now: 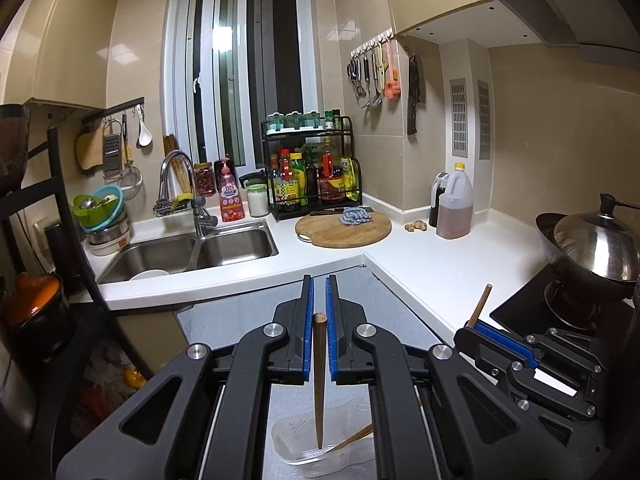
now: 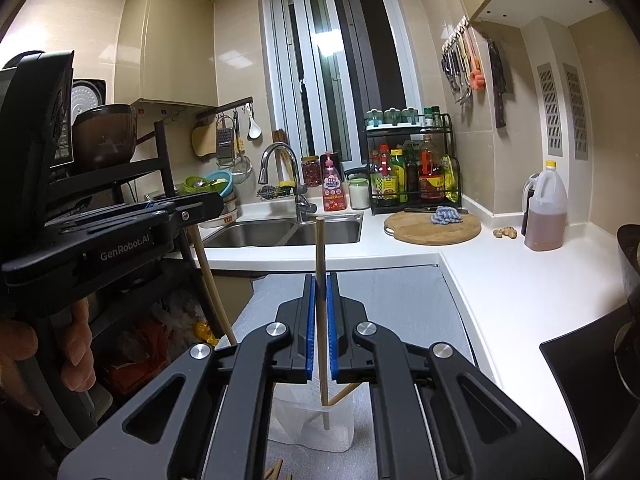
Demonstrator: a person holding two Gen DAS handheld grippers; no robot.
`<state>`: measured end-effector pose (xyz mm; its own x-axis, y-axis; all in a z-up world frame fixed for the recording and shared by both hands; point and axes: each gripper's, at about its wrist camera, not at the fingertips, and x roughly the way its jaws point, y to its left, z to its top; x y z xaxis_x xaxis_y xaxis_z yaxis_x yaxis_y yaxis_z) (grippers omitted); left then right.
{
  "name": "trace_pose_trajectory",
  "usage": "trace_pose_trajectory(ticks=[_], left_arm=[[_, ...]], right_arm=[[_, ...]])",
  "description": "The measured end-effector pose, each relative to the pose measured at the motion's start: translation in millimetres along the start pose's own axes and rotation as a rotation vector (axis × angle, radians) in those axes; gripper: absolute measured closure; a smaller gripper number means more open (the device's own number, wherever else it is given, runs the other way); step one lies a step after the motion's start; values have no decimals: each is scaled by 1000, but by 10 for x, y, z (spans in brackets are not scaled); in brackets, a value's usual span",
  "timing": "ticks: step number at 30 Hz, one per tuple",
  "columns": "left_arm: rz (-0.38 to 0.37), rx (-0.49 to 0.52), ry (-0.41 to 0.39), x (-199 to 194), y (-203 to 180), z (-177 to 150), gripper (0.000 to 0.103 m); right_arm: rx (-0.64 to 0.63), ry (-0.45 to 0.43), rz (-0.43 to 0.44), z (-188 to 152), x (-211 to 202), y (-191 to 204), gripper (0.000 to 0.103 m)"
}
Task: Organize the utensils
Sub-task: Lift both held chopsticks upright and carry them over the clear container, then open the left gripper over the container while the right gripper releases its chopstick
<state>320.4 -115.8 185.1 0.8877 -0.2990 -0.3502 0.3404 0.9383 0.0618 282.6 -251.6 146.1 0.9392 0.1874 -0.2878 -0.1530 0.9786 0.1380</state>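
An L-shaped white countertop (image 1: 420, 264) wraps the kitchen corner, with a double steel sink (image 1: 192, 252) under the window and a grey mat-covered surface (image 2: 400, 300) down in front of it. On the counter there's a round wooden cutting board (image 1: 344, 230) with a blue cloth on it, plus a big jug of oil (image 1: 454, 208) near the corner.

Down on the grey surface sits a clear plastic utensil holder (image 2: 312, 420), and both chopsticks point into it. The left gripper (image 1: 320, 312) is clamped tight on a dark brown chopstick (image 1: 319, 380), tip down right at the holder. The right gripper (image 2: 320, 304) is closed just as tight on a lighter wooden chopstick (image 2: 322, 320), held about upright with its lower end inside the holder. One more chopstick (image 2: 342, 394) is leaning in there already.

A person's hand (image 2: 44, 352) shows at the left edge of the right wrist view, wrapped around the left gripper's handle.
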Motion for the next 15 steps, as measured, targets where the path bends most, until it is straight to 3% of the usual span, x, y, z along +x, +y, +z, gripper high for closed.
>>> trace_pose_trajectory(ticks=[15], left_arm=[[50, -8, 60, 237, 102, -182, 95]], right_arm=[[6, 47, -24, -158, 149, -14, 94]])
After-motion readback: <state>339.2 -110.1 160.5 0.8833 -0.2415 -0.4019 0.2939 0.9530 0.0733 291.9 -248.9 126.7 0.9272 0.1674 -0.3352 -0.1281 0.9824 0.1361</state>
